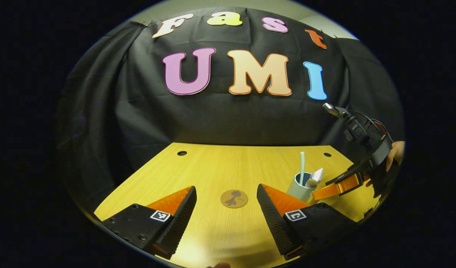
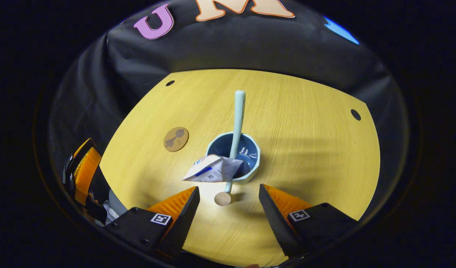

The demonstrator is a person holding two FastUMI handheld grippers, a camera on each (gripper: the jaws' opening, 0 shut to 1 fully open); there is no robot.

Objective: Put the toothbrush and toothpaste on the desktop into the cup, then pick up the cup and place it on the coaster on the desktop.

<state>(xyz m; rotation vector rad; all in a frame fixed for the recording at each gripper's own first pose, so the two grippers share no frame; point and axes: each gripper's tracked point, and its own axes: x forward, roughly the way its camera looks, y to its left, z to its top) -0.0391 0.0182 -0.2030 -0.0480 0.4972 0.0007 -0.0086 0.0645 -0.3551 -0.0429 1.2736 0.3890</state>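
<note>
Right claw open and empty, cup just ahead between its fingers — coaster off left on surface, left claw open.

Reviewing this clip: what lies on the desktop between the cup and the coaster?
Nothing: in the right gripper view, only bare desktop runs between the cup and the coaster.
</note>
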